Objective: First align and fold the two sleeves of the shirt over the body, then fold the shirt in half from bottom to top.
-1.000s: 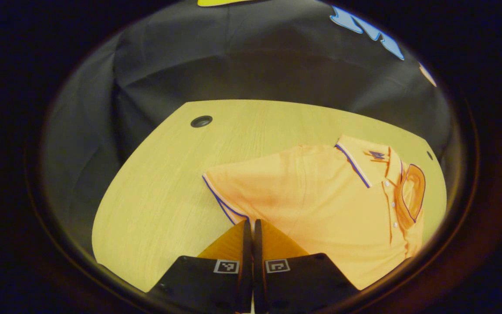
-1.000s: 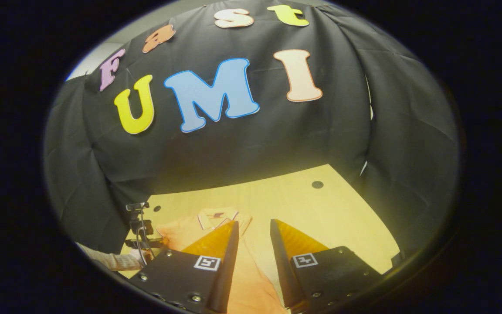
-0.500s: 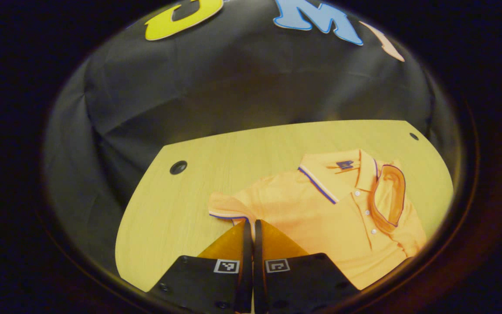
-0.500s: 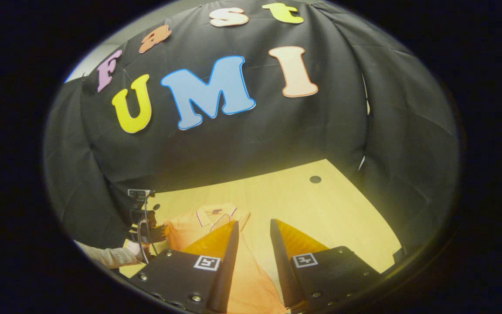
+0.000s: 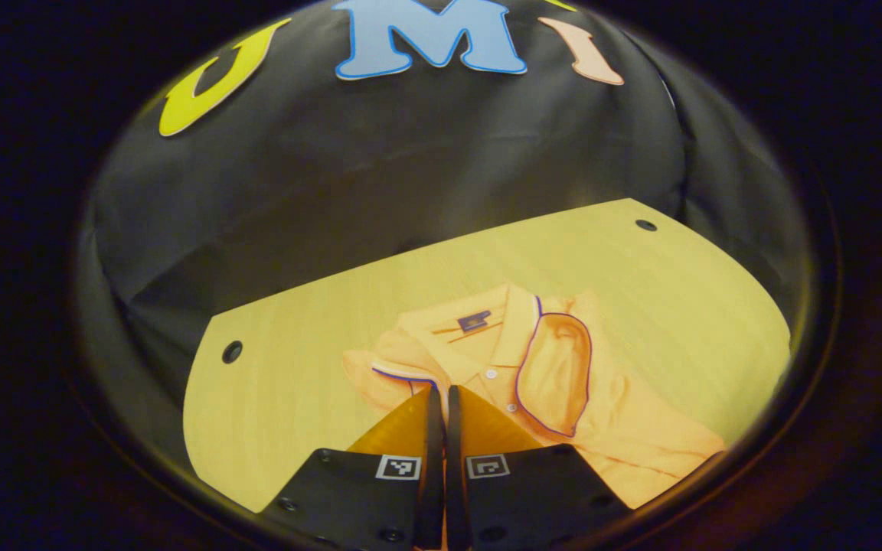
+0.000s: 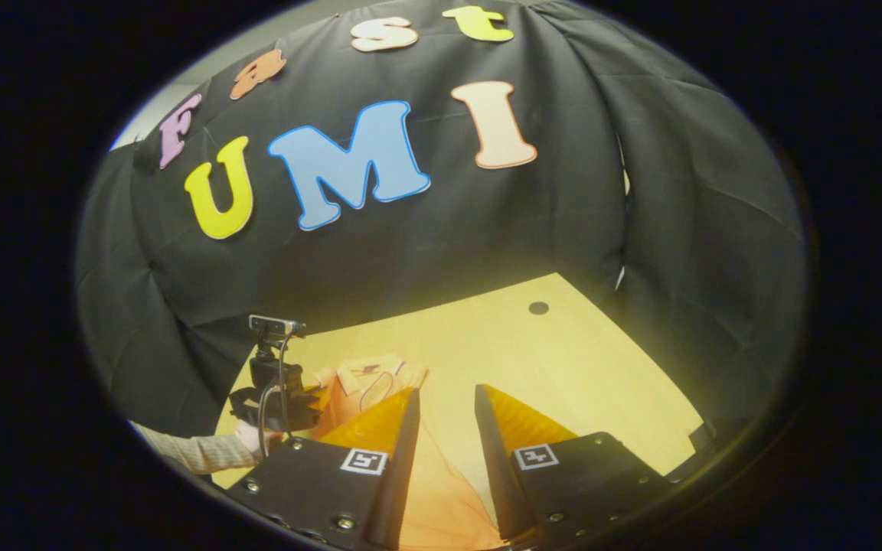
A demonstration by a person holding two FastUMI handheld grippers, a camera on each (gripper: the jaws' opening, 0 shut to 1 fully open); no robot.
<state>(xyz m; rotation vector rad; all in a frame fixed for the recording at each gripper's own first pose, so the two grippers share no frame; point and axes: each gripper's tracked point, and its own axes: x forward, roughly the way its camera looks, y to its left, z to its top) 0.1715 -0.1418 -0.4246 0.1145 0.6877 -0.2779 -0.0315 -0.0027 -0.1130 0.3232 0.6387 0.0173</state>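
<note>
An orange polo shirt [image 5: 563,398] is being shown lying on a pale wooden desk [image 5: 678,291], collar toward the black cloth wall [image 5: 380,168]. In the left gripper view, the left gripper [image 5: 439,392] is being held with its fingers [image 5: 410,417] clenched on the trimmed cuff of the left sleeve [image 5: 395,373], which is being lifted and bunched just beside the collar. The other sleeve [image 5: 556,371] is seen already folded over the chest, its piped edge forming a loop next to the button placket. A round cable hole [image 5: 232,352] is being shown near the desk's left corner, well apart from the shirt.

In the right gripper view, the right gripper [image 6: 445,402] is being held above the shirt's lower body [image 6: 441,490], its fingers [image 6: 514,421] spread apart and grasping nothing; cloth is visible in the gap between them. Farther off, the left gripper [image 6: 276,398] is seen at the shirt's collar end [image 6: 368,383], carried by a hand with a light sleeve [image 6: 196,451].
</note>
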